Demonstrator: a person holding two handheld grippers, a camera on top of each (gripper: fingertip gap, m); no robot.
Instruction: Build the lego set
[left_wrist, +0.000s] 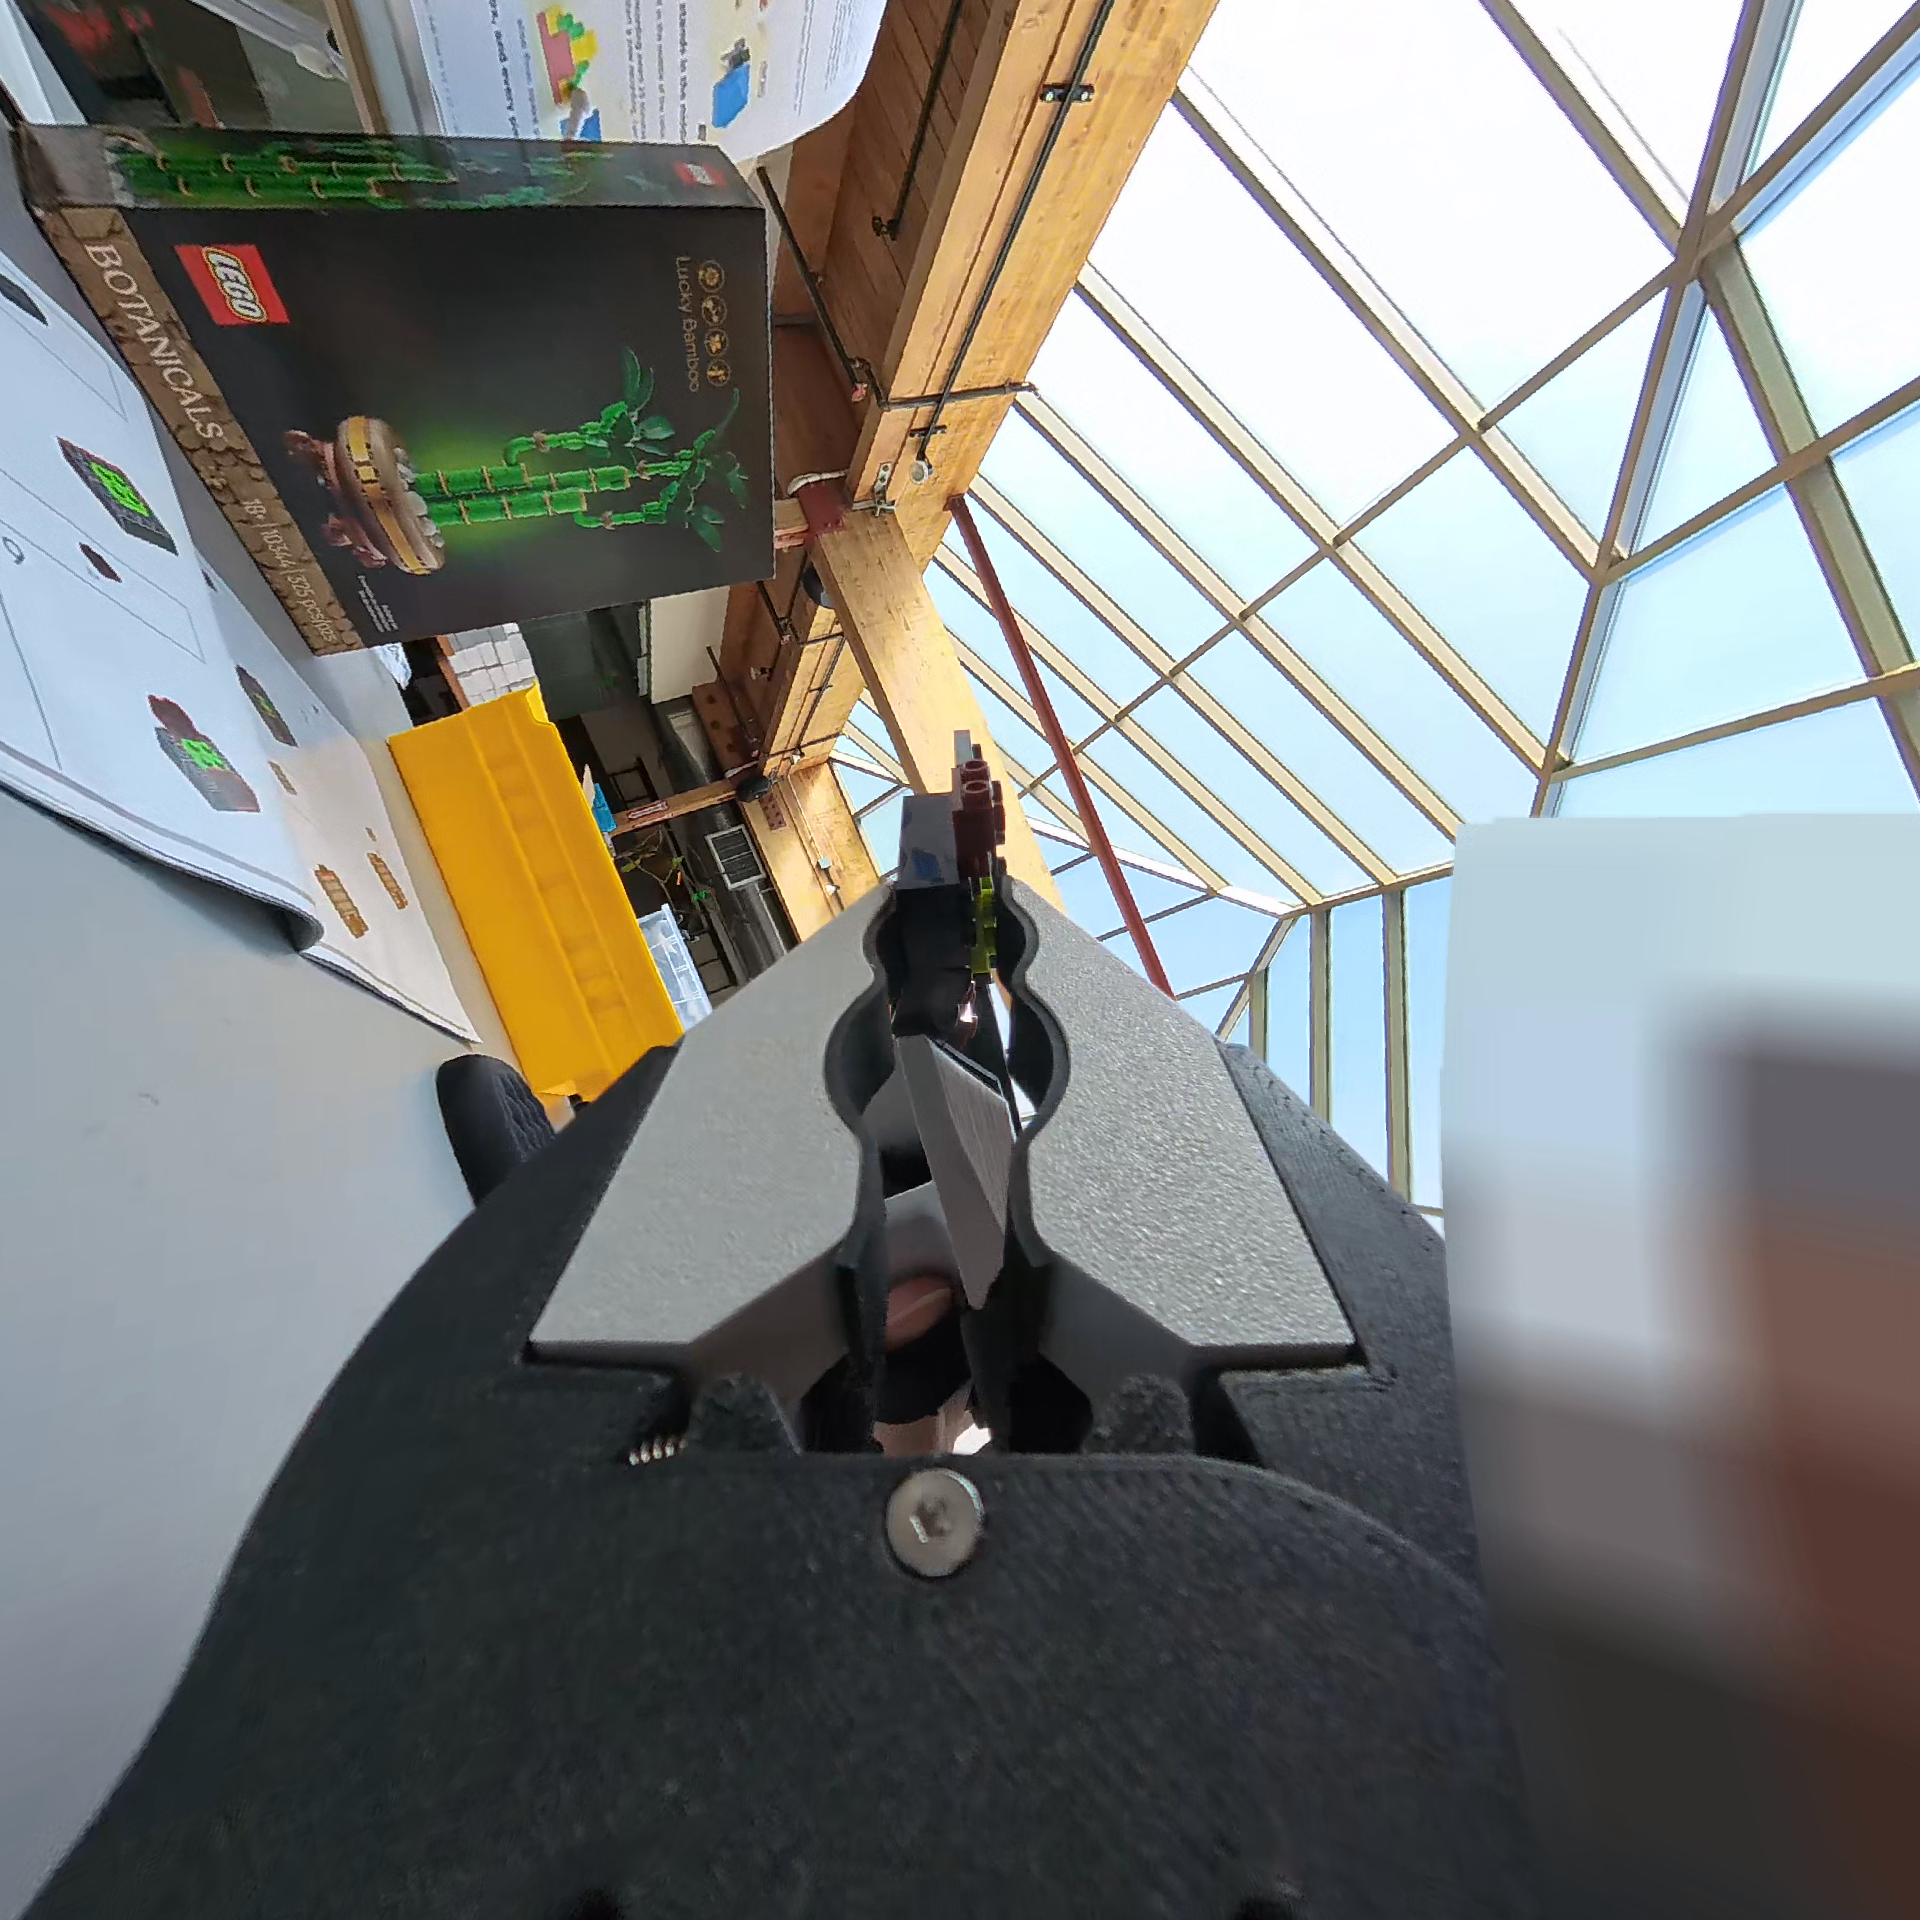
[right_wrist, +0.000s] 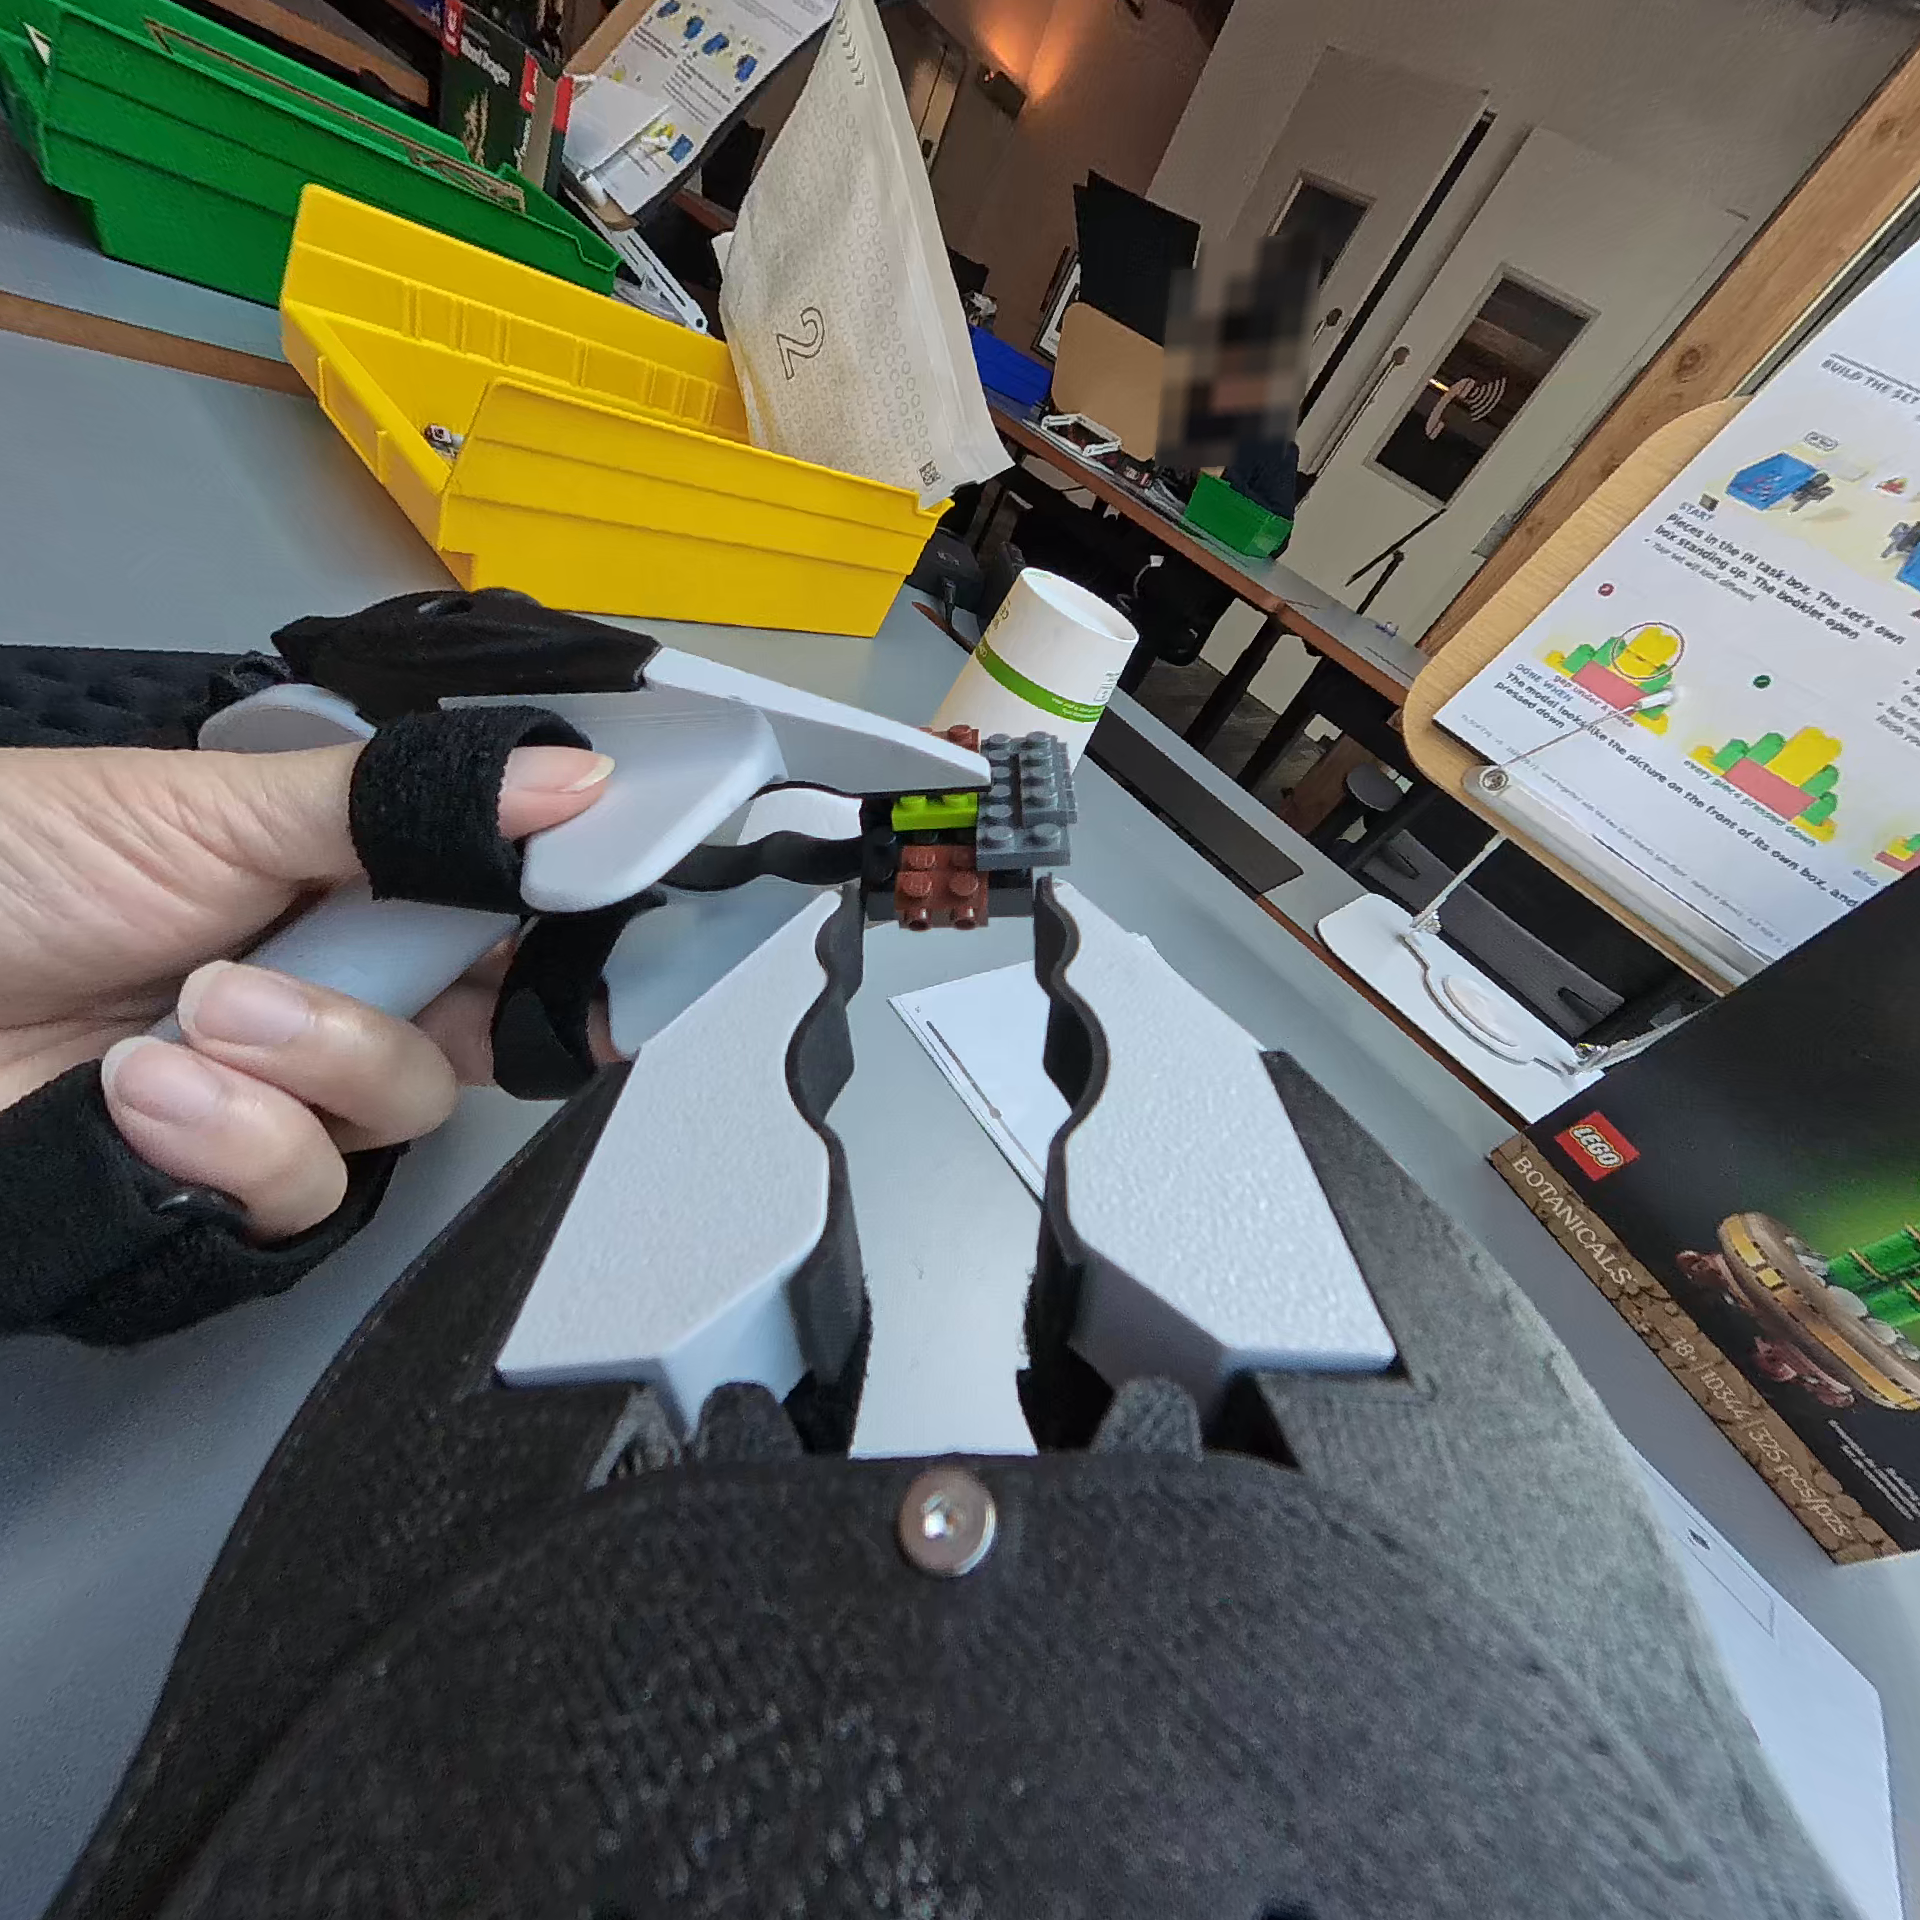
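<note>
Left tool (left_wrist: 951, 914) clenches a studded brick assembly (right_wrist: 971, 831); right tool (right_wrist: 951, 914), wavy-padded, gapes beside it.

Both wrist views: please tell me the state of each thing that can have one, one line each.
Left tongs: shut on the lego assembly, held up off the table.
Right tongs: open, tips just beside the assembly.
Lego assembly: partly built, in the air.
Lego box: standing upright.
Yellow bin: open-topped, nearly empty.
Numbered paper bag: upright in the bin.
</note>
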